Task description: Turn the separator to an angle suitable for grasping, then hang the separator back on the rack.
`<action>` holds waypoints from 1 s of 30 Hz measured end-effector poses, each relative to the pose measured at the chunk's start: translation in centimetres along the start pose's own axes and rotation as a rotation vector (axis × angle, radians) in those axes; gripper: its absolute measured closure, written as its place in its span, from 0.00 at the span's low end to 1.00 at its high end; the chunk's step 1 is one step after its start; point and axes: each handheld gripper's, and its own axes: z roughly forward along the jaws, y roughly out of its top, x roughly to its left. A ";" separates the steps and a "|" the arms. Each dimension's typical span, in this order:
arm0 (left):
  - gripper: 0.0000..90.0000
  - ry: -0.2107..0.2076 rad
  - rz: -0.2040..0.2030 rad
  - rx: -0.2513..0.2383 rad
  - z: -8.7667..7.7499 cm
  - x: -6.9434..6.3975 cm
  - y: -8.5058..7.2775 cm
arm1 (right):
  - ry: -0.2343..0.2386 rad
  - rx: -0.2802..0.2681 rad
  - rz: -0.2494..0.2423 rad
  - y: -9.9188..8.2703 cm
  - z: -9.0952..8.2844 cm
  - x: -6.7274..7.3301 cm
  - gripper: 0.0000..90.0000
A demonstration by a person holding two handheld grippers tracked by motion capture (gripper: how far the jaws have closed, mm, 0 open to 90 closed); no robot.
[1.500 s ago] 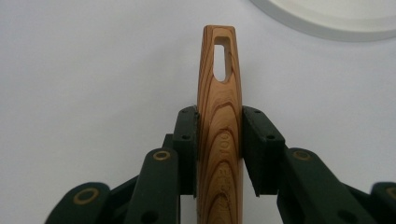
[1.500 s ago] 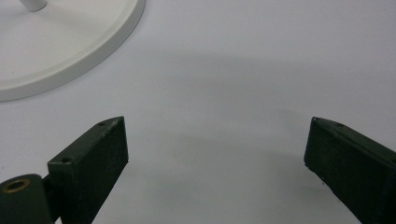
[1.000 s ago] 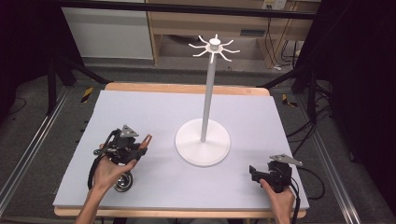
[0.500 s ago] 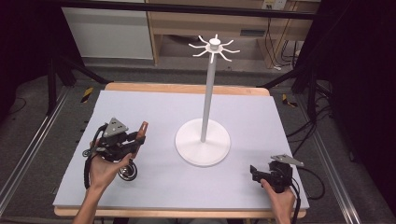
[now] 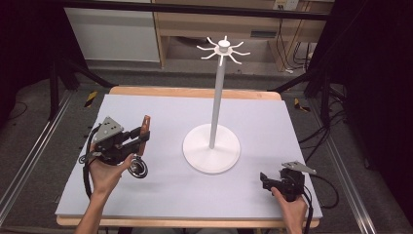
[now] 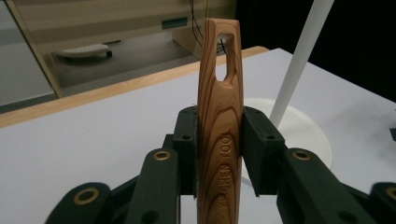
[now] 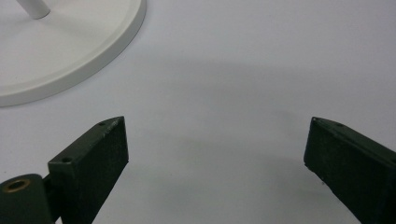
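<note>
left tongs (image 6: 218, 154) grip a wooden handle (image 6: 220, 116); right tongs (image 7: 215, 163) gape.

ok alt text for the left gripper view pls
The left tool is shut on a wooden handle with a slot near its tip. Behind it, a white stand sits on a pale mat.

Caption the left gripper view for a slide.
Left hand-held gripper clamped on a wooden utensil handle, hanging hole up, white stand behind.
</note>
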 end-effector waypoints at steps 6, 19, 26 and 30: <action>0.75 -0.020 0.004 -0.045 -0.5 -0.5 1.1 | 0.003 0.000 0.012 0.0 0.0 0.2 0.08; 0.75 -0.072 0.013 -0.117 -0.8 -1.4 3.6 | -0.001 -0.018 0.003 0.0 -0.3 0.2 0.08; 0.75 -0.080 0.018 -0.144 -1.1 -1.7 4.8 | 0.006 -0.018 0.002 0.1 -0.3 0.3 0.08; 0.75 -0.085 0.021 -0.164 -1.4 -1.9 5.6 | 0.006 -0.021 0.002 0.2 -0.3 0.3 0.08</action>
